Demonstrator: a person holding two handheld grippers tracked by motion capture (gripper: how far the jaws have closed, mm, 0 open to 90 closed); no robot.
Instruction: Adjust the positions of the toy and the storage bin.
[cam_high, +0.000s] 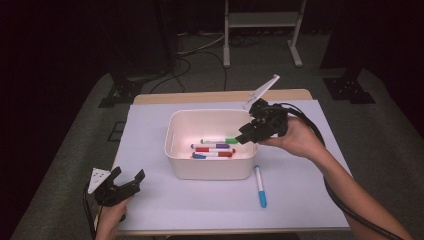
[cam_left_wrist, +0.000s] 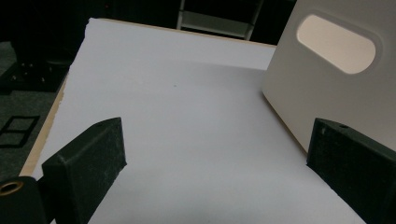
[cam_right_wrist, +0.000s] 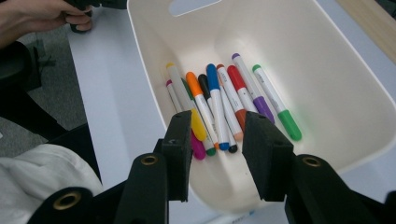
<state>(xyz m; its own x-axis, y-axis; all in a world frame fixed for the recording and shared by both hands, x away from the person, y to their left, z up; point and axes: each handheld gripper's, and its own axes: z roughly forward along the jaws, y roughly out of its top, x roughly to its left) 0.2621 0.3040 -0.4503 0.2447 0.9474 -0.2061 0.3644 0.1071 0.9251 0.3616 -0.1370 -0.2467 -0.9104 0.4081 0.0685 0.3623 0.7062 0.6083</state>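
Observation:
A white plastic bin (cam_high: 210, 167) stands in the middle of the white sheet and holds several coloured markers (cam_right_wrist: 219, 100), among them a green one (cam_right_wrist: 276, 101) and a purple one (cam_high: 212, 146). My right gripper (cam_high: 246, 136) hovers above the bin's right rim, tilted down into it, jaws partly open with nothing between them (cam_right_wrist: 217, 149). One blue marker (cam_high: 260, 186) lies on the sheet just right of the bin's front corner. My left gripper (cam_high: 128, 176) rests at the front left, open and empty, facing the bin's side wall (cam_left_wrist: 327, 88).
The white sheet (cam_high: 165, 200) covers a wooden table (cam_high: 200, 97) whose edge shows at the back. A metal stand (cam_high: 260, 30) and cables lie on the grey floor behind. Open sheet lies left of and in front of the bin.

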